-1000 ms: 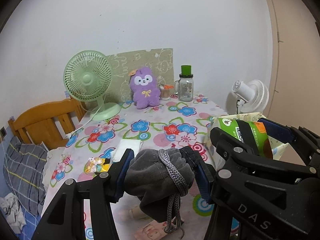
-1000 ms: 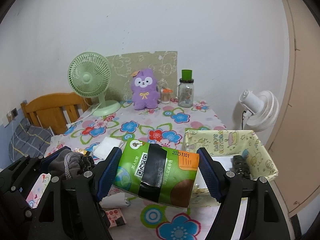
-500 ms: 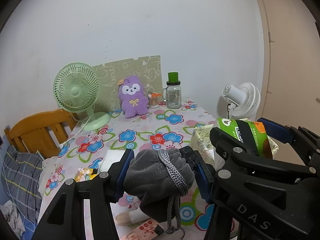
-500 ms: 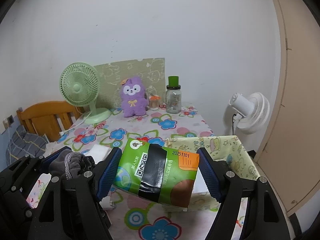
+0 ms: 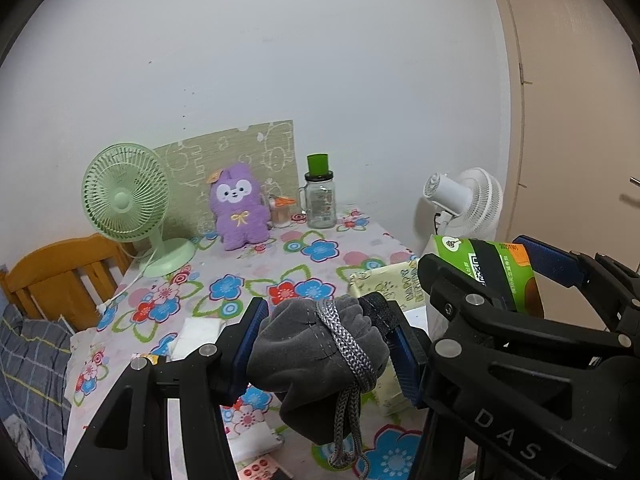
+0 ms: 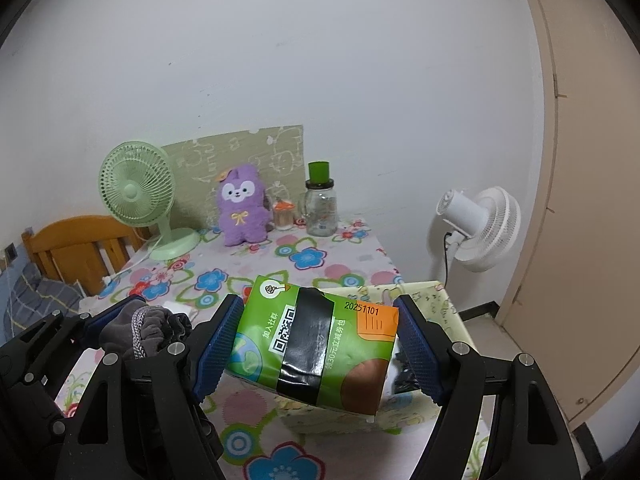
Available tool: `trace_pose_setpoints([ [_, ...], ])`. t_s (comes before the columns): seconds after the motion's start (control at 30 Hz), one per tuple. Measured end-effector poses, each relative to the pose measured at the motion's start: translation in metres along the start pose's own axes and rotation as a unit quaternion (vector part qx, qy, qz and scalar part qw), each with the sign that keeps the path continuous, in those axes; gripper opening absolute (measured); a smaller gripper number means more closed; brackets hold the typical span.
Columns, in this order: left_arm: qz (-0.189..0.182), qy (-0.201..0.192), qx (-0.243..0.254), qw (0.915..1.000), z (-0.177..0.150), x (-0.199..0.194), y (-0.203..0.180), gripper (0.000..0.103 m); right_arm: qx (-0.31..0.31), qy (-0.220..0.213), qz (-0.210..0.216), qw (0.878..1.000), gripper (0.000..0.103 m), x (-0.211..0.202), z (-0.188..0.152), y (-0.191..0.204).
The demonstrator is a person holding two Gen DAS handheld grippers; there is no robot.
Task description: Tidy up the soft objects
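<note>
My left gripper (image 5: 326, 346) is shut on a grey drawstring pouch (image 5: 316, 356) with a braided cord, held above the flowered table (image 5: 240, 280). My right gripper (image 6: 316, 344) is shut on a green tissue pack (image 6: 316, 344) with black tape, held above a yellow patterned basket (image 6: 436, 300) at the table's right edge. The basket also shows in the left wrist view (image 5: 384, 284). The pouch shows at the left of the right wrist view (image 6: 144, 330). A purple plush toy (image 5: 238, 214) stands at the back of the table.
A green desk fan (image 5: 128, 204), a small jar (image 5: 280, 212) and a green-lidded glass jar (image 5: 320, 200) stand at the back. White tissue packets (image 5: 196, 332) lie on the cloth. A white fan (image 6: 480, 228) stands right of the table, a wooden chair (image 5: 52, 276) left.
Both grippers have risen and drawn back with their loads still held; the table and basket now sit lower and farther in both views.
</note>
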State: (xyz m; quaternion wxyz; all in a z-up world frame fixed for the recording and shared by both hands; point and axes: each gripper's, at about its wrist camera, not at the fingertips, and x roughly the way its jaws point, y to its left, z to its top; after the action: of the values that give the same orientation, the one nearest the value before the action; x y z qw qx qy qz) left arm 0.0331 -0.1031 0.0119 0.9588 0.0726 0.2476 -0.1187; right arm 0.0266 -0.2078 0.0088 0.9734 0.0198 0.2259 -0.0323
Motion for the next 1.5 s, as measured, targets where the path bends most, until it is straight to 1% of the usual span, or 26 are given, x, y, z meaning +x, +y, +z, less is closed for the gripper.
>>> trace_pose_setpoints([
  [0.13, -0.008, 0.000, 0.002, 1.0000, 0.004, 0.005, -0.008, 0.060, 0.005, -0.009, -0.007, 1.000, 0.079, 0.001, 0.002, -0.010],
  [0.33, -0.018, 0.010, 0.010, 0.9997, 0.008, 0.018, -0.020, 0.060, 0.017, -0.007, -0.013, 1.000, 0.079, 0.008, 0.004, -0.027],
  [0.73, -0.036, 0.036, 0.025, 0.9984, 0.012, 0.054, -0.046, 0.060, 0.036, 0.017, -0.030, 0.999, 0.079, 0.038, 0.000, -0.057],
  [0.93, -0.043, 0.059, 0.030, 0.9969, 0.011, 0.076, -0.056, 0.060, 0.037, 0.030, -0.037, 0.998, 0.079, 0.052, -0.004, -0.068],
  [1.27, -0.055, 0.085, 0.038, 0.9942, 0.007, 0.103, -0.072, 0.060, 0.038, 0.054, -0.043, 0.997, 0.079, 0.074, -0.013, -0.080],
  [1.4, -0.062, 0.098, 0.038, 0.9926, 0.004, 0.114, -0.076, 0.063, 0.039, 0.064, -0.044, 0.996, 0.079, 0.083, -0.017, -0.083],
  [1.43, -0.063, 0.101, 0.038, 0.9922, 0.003, 0.117, -0.076, 0.067, 0.040, 0.067, -0.045, 0.996, 0.079, 0.086, -0.018, -0.084],
  [1.5, -0.066, 0.106, 0.042, 0.9913, 0.001, 0.121, -0.077, 0.071, 0.042, 0.074, -0.045, 0.995, 0.079, 0.091, -0.021, -0.085],
])
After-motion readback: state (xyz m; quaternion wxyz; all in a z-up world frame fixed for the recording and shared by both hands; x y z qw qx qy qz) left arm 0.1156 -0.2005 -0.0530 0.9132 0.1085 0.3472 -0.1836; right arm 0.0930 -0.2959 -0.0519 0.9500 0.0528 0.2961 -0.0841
